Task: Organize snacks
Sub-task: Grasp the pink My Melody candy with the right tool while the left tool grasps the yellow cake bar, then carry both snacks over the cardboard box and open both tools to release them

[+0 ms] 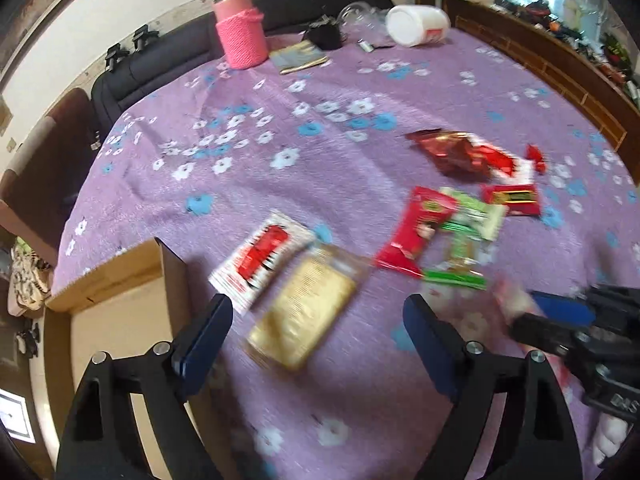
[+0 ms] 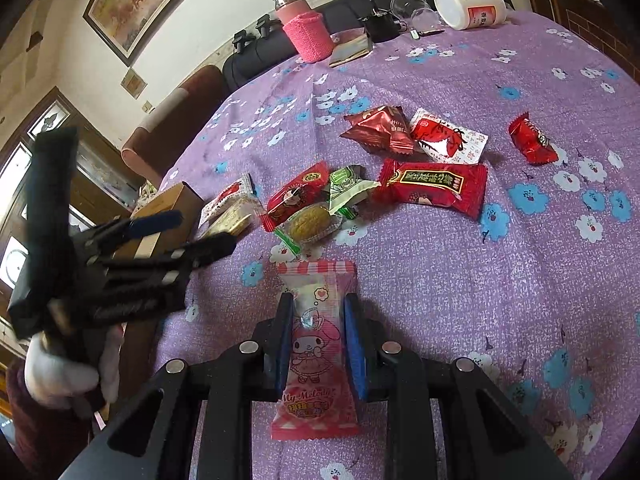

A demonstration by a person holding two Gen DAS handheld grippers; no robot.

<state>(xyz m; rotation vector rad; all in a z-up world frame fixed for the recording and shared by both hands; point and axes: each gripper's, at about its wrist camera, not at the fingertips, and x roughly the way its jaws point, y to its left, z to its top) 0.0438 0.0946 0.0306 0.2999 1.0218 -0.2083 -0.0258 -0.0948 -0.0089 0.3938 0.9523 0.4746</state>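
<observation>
Snack packets lie scattered on the purple flowered tabletop (image 2: 500,280). An open brown cardboard box (image 1: 120,276) sits at its left edge. A pink knitted-sleeve flask (image 2: 306,28) stands at the far side, with a white plastic jar (image 2: 470,6) lying tipped to its right. The pink striped candy packet (image 2: 316,344) lies nearest, between the right gripper (image 2: 316,344) fingers.

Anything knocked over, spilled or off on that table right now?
One thing: the big white plastic jar with a red label lies on its side at the far edge of the purple floral tablecloth, beside clear plastic cups. No spill shows. The right gripper holds the pink My Melody snack packet.
</observation>
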